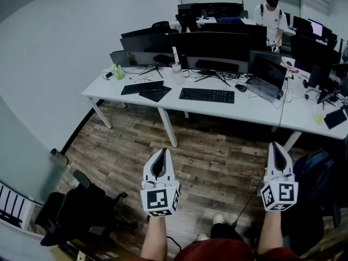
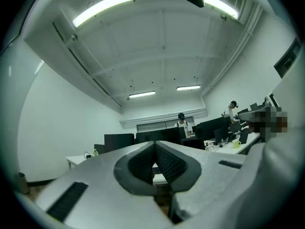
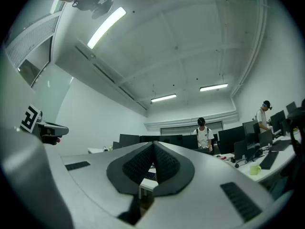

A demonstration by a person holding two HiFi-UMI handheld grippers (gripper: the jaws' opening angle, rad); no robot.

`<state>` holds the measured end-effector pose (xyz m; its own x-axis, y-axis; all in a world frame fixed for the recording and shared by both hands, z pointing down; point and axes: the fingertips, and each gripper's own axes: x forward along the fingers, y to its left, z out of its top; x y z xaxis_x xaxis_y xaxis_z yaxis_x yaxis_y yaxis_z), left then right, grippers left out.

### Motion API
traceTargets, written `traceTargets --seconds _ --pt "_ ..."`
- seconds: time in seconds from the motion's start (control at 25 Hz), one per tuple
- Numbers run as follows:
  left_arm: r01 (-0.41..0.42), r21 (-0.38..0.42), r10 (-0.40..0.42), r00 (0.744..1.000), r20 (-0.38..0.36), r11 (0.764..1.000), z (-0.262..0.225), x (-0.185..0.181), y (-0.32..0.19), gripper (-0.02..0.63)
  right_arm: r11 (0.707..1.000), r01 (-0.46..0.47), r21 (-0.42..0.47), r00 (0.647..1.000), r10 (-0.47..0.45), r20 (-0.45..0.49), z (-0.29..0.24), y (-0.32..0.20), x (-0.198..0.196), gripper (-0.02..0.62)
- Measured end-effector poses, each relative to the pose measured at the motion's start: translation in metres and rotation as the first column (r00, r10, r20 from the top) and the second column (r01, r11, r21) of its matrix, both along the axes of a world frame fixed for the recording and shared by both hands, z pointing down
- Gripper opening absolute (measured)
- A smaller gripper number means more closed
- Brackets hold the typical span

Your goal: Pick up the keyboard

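Both closed, gripping nothing!
My left gripper point(image 1: 161, 154) and right gripper point(image 1: 278, 147) face 2 at 12 o'clock: left keyboard point(image 1: 142, 87), right keyboard point(image 1: 206, 95).

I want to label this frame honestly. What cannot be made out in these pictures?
- Head view: lettering on the centre keyboard and the left keyboard is too small to read.
- Head view: the desk's right end is cut off by the picture edge.
- Left gripper view: the shut left gripper covers most of the desk.
- Right gripper view: the shut right gripper does likewise.
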<state>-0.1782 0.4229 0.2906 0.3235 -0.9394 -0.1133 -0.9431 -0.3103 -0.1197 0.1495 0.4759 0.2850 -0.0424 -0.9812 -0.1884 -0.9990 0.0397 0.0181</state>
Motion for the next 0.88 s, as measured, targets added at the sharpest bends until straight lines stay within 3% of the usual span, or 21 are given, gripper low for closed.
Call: traceTargets --seconds 0.28,0.88 --pt "0.0 -0.004 0.0 1.0 0.016 1.0 0.001 0.015 -0.025 0.008 0.999 -0.032 0.002 0.999 0.032 0.014 -0.001 -0.021 0.018 -0.002" --pt "0.04 -0.02 -0.039 0.998 0.045 0.999 0.003 0.046 -0.092 0.008 1.0 0.016 -0.011 0.997 -0.015 0.074 0.015 -0.101 0.044 0.003"
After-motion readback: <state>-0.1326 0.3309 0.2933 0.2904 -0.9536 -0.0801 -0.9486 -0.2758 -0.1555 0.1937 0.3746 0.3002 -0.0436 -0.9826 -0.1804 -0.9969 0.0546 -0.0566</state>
